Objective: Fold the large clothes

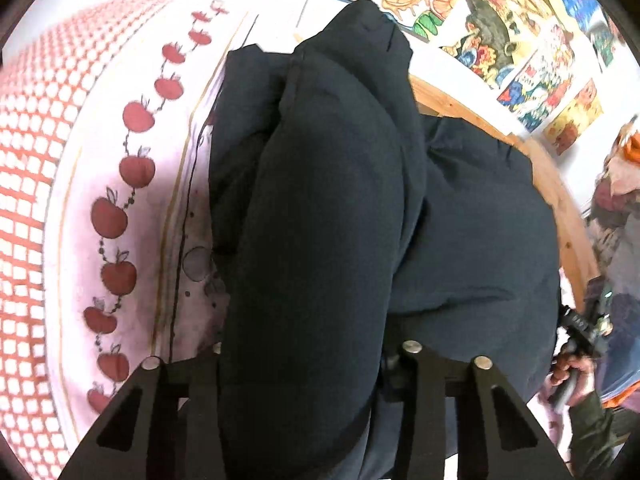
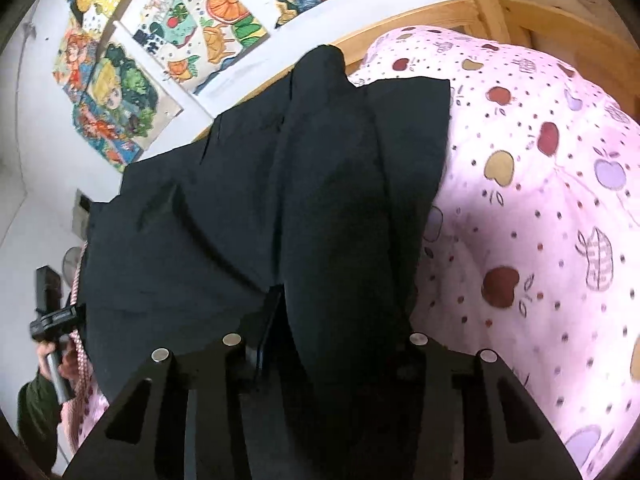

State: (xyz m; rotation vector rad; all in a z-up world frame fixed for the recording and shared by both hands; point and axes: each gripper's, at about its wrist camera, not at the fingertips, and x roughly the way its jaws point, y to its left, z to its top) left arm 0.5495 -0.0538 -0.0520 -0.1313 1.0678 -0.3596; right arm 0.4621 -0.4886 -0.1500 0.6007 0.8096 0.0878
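While both claws apparently pinch it, the dark garment [image 1: 320,208] drapes the bed [image 2: 540,208].

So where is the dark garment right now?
The dark garment lies on the pink apple-print quilt beside the wooden bed rail, bunched up into both claws in each wrist view.

A pink quilt [image 2: 540,208] printed with apples covers the bed, a wooden bed frame [image 2: 520,12] stands behind, and colourful drawings [image 2: 192,32] hang on the far white wall.
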